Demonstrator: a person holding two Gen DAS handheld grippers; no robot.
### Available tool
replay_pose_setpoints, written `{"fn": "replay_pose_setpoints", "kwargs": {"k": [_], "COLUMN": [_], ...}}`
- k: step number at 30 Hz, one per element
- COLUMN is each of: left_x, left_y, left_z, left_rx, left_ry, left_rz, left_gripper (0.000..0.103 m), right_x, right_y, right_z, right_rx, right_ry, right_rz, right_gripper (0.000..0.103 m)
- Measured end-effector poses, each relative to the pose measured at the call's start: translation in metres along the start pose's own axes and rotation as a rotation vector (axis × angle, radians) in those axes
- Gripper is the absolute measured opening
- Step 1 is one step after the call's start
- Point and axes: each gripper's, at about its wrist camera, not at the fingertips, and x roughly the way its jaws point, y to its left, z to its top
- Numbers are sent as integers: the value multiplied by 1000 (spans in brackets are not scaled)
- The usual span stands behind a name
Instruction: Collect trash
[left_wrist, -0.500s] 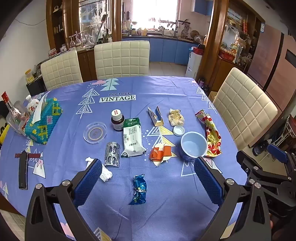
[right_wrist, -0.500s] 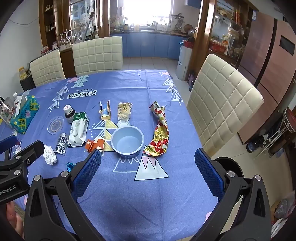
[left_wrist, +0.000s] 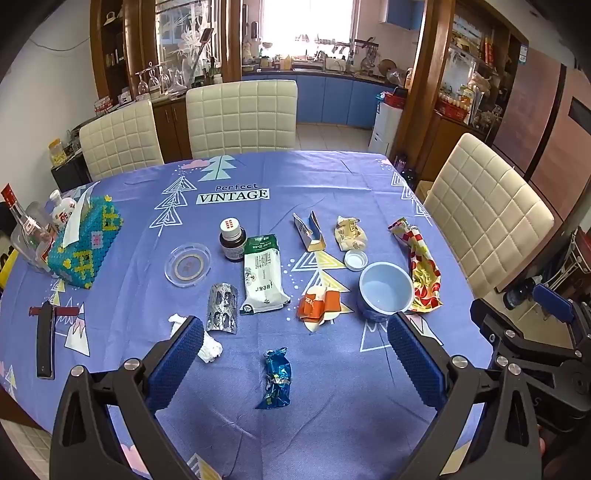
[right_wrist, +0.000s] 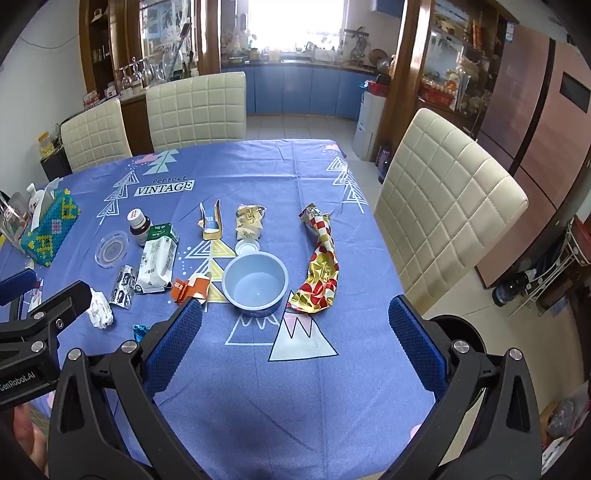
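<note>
Left wrist view: left tongs (left_wrist: 295, 354) spread wide, empty, above the near edge of the bench (left_wrist: 332, 177). Blue foil wrapper (left_wrist: 277, 378) directly between and below the pads, crumpled tissue (left_wrist: 207, 345) partly behind the left pad. Farther out: silver blister pack (left_wrist: 222, 308), white-and-green pouch (left_wrist: 262, 275), orange wrapper (left_wrist: 318, 304), red-and-gold wrapper (left_wrist: 419, 264), all loose on the cloth. Blue bowl (left_wrist: 386, 291) just beside the orange wrapper, with a white cap (left_wrist: 356, 259) behind it.

Right wrist view: right tongs (right_wrist: 295, 332) likewise spread, empty, aimed short of the blue bowl (right_wrist: 255, 284).

Probable faults:
- Thin foil lying flat: pads likely to skid over it or pinch the tablecloth instead.
- Tissue snagged by the left pad on descent.
- Brown medicine bottle (left_wrist: 232, 240) and clear coaster (left_wrist: 187, 264) possibly mistaken for trash.
- Bowl nudged during a reach for neighbouring wrappers.
- Both tongs close together near the corner: collision risk.
</note>
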Motion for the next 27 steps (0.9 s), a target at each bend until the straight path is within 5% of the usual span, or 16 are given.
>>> {"fn": "replay_pose_setpoints", "kwargs": {"k": [27], "left_x": [3], "left_y": [-1], "left_z": [0], "left_rx": [-3], "left_ry": [3], "left_rz": [-7], "left_gripper": [97], "right_x": [-1], "right_y": [-1], "right_z": [-1], "right_rx": [1], "right_ry": [-2], "right_rz": [-3], "right_gripper": [100]}}
